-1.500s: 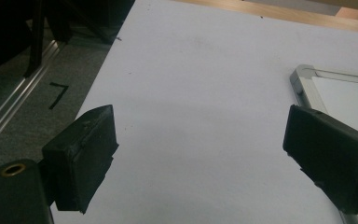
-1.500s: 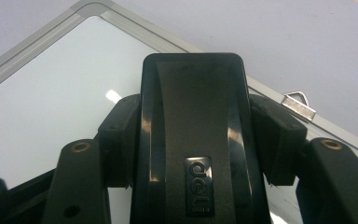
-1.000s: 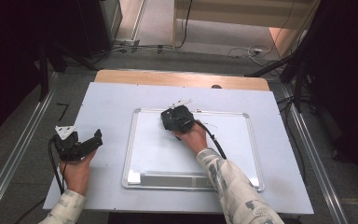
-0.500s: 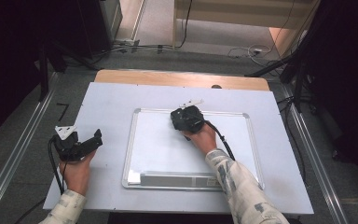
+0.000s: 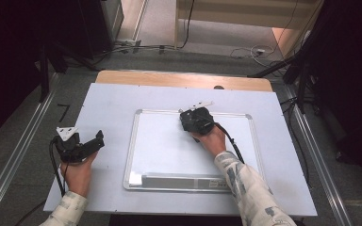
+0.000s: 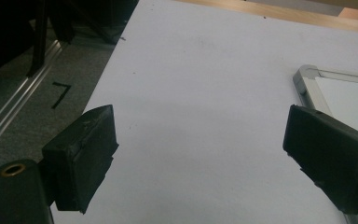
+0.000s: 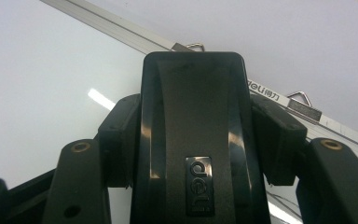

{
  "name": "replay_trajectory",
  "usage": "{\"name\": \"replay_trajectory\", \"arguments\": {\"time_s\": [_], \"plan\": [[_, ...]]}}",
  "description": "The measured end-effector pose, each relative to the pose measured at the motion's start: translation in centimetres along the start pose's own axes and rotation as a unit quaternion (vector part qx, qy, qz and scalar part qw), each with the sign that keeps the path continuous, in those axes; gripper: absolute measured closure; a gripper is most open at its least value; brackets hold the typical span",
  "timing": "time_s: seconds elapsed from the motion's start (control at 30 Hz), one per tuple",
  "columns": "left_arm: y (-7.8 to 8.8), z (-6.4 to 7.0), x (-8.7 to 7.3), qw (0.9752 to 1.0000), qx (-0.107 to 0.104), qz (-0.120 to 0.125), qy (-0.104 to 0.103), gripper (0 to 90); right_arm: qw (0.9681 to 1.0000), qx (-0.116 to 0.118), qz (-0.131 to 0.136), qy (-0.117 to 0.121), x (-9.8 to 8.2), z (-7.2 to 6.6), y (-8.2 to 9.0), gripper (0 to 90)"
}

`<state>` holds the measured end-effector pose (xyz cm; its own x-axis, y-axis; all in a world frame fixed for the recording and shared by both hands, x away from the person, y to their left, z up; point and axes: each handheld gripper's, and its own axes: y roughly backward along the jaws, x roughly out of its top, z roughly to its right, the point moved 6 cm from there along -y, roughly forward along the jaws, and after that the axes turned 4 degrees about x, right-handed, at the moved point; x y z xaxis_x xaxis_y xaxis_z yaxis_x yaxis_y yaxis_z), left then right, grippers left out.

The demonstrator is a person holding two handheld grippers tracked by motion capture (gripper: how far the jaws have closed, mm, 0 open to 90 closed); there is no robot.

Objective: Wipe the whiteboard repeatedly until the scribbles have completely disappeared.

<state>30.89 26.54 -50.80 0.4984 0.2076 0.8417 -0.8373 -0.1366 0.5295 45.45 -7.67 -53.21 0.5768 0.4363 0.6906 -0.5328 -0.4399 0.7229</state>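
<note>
- So from the high view: my right tongs [image 5: 194,118] sit on the whiteboard [image 5: 169,146] near its far edge; left tongs [image 5: 92,142] rest on the counter [image 5: 113,99], well apart.
- Left gripper view: my left tongs [image 6: 205,154] gape wide over bare counter [image 6: 205,70].
- Right gripper view: my right tongs [image 7: 200,135] clamp a black eraser [image 7: 196,116] on the whiteboard [image 7: 37,70].

We see a grey carpeted floor [image 5: 202,40] around the bench [image 5: 118,101], whose white top shows a wooden edge [image 5: 169,78] at the far side. Metal rails [image 5: 16,160] run along both flanks, cables [image 5: 245,49] trail across the floor, and dark furniture [image 5: 23,42] stands in shadow.
</note>
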Motion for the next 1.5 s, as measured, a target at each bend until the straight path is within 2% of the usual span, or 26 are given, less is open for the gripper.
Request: {"name": "replay_trajectory", "arguments": {"time_s": [0.13, 0.4, 0.53, 0.67, 0.73, 1.13, 1.5], "plan": [[0.0, 0.0, 0.0, 1.0, 0.0, 0.0, 0.0, 10.2, 1.0, 0.007, 0.0, 0.006, 0.1, -0.8, -0.1, 37.9], [0.0, 0.0, 0.0, 1.0, -0.001, 0.001, 0.001, 10.2, 0.999, 0.032, -0.006, 0.03, 0.2, -3.7, -0.5, 37.9], [0.0, 0.0, 0.0, 1.0, -0.001, 0.001, 0.002, 10.2, 0.9986, 0.039, -0.007, 0.035, 0.1, -4.3, -0.4, 37.9], [0.0, 0.1, 0.1, 1.0, 0.0, 0.002, 0.003, 10.2, 0.9987, 0.038, -0.007, 0.034, 0.0, -4.3, -0.3, 37.9], [0.0, 0.0, 0.0, 1.0, 0.0, 0.002, 0.002, 10.2, 0.9988, 0.036, -0.008, 0.031, 0.0, -4.2, -0.3, 37.9], [0.0, 0.1, 0.0, 1.0, 0.0, 0.0, 0.0, 10.2, 0.9999, 0.014, -0.008, 0.002, -1.0, -0.6, 0.9, 37.9], [0.0, -0.1, 0.0, 1.0, 0.003, -0.001, -0.001, 10.1, 0.9999, 0.006, -0.006, -0.009, -1.4, 1.0, 1.4, 37.8]]}}
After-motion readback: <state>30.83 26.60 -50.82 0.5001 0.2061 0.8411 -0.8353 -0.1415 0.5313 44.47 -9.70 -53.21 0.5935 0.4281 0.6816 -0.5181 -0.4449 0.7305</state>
